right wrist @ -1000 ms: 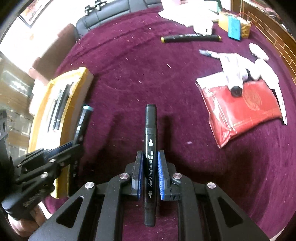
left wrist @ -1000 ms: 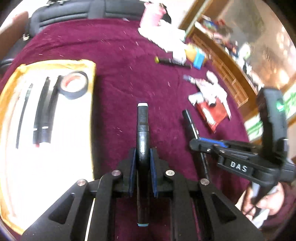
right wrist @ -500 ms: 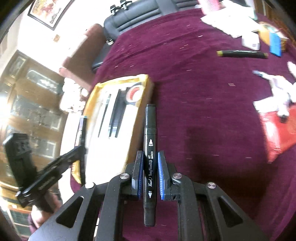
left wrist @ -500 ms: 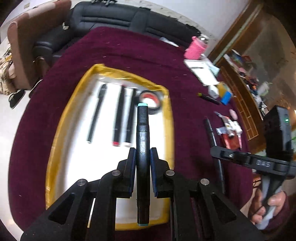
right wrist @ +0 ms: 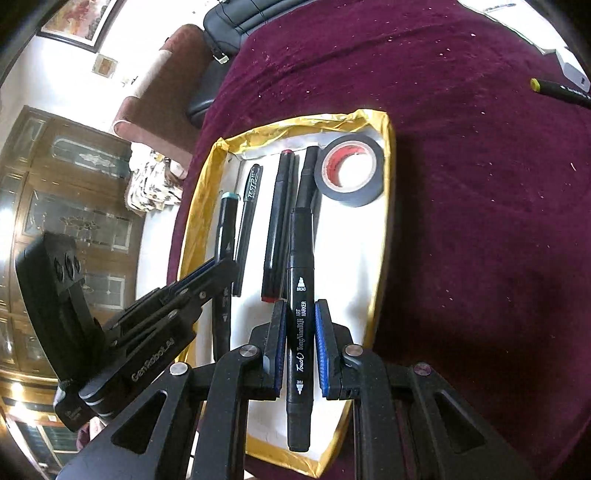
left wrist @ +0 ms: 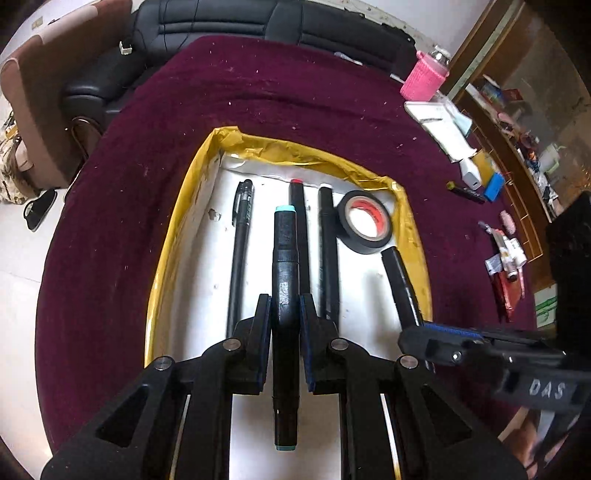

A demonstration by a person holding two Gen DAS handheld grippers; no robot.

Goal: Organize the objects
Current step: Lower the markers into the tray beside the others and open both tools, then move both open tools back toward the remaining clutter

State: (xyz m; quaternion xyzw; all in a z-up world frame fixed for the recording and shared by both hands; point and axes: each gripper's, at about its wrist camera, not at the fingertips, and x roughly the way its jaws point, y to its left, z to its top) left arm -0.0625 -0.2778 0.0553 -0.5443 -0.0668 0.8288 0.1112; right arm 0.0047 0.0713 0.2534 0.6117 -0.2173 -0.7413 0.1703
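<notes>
A white tray with a yellow taped rim [left wrist: 173,236] [right wrist: 384,206] lies on the maroon cloth. In it lie a black pen [left wrist: 240,236] [right wrist: 251,199], a red-capped marker [left wrist: 297,192] [right wrist: 279,218], another black marker [left wrist: 328,251] [right wrist: 308,173] and a roll of black tape [left wrist: 364,225] [right wrist: 351,173]. My left gripper [left wrist: 284,306] [right wrist: 218,271] is shut on a teal-capped black marker [left wrist: 284,258] [right wrist: 226,225] above the tray's middle. My right gripper [right wrist: 299,328] [left wrist: 417,332] is shut on a black art marker [right wrist: 300,295] [left wrist: 399,277] over the tray's right part.
On the cloth to the right lie a yellow-tipped marker [left wrist: 465,192] [right wrist: 557,90], a blue box [left wrist: 493,186], a red packet [left wrist: 508,291] and white papers [left wrist: 443,129]. A pink-sleeved bottle [left wrist: 424,79] stands at the back. Black chairs [left wrist: 258,18] ring the table's far edge.
Both grippers have carried their markers leftward from over the bare cloth to above the tray. The right gripper now hangs close beside the left one. Both grips are unchanged.
</notes>
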